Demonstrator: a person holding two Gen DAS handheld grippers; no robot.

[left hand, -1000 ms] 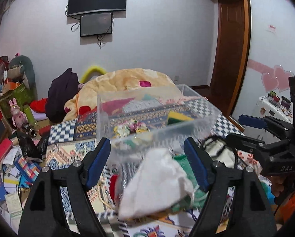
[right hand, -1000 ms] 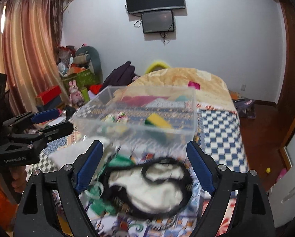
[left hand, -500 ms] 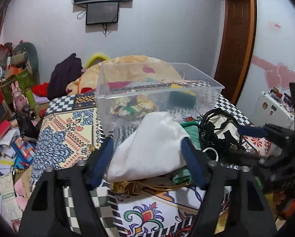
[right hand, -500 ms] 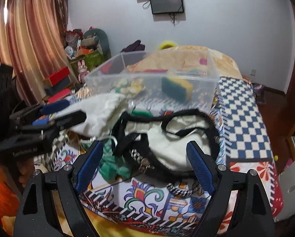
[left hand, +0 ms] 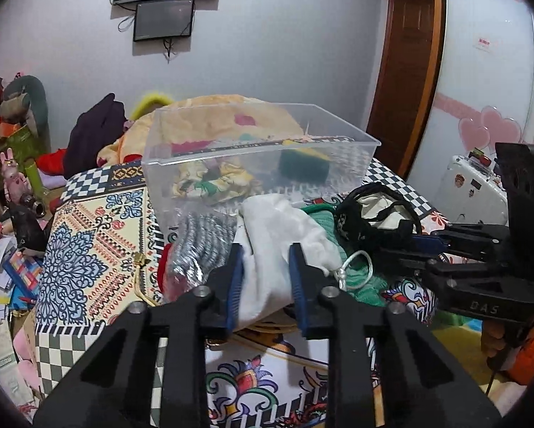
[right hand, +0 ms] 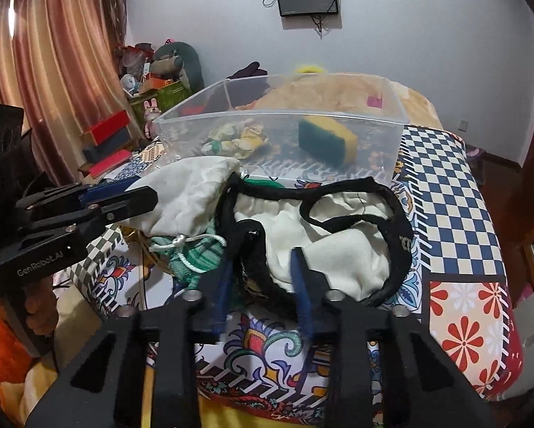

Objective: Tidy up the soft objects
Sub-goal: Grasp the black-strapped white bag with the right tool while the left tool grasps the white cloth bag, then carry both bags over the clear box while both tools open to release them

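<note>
Left wrist view, lower centre: my left tool (left hand: 266, 278) had just been closing and now pinched the white drawstring pouch (left hand: 285, 239) between its blue pads. Right wrist view, lower centre: my right tool (right hand: 261, 285), likewise just closed down, gripped the near edge of the black-trimmed cream bag (right hand: 324, 246). Both soft items lay in a heap on the patterned bedspread (right hand: 449, 192), in the middle of each frame, just in front of the clear plastic bin (right hand: 281, 117), which already held a yellow-and-green sponge (right hand: 327, 139) and a floral scrunchie (right hand: 238, 139). Risk, as I judged it: the pouch's white cord (right hand: 185, 246) lay across the green knitted piece (right hand: 195, 256) beneath, so a lift could have dragged that piece along or snagged it; the bag's black strap looped loosely and could have caught on the bin's front rim. The right tool appeared to hold only a fold of trim and cloth, so that grip could have slipped under the bag's weight. With the two items overlapping, raising one hand ahead of the other could have tugged its neighbour loose. Pose: both tools pointed forward and downward toward the heap, side by side, each visible at the edge of the other's frame, with a gripping hand (right hand: 40, 303) at lower left of the right view.
</note>
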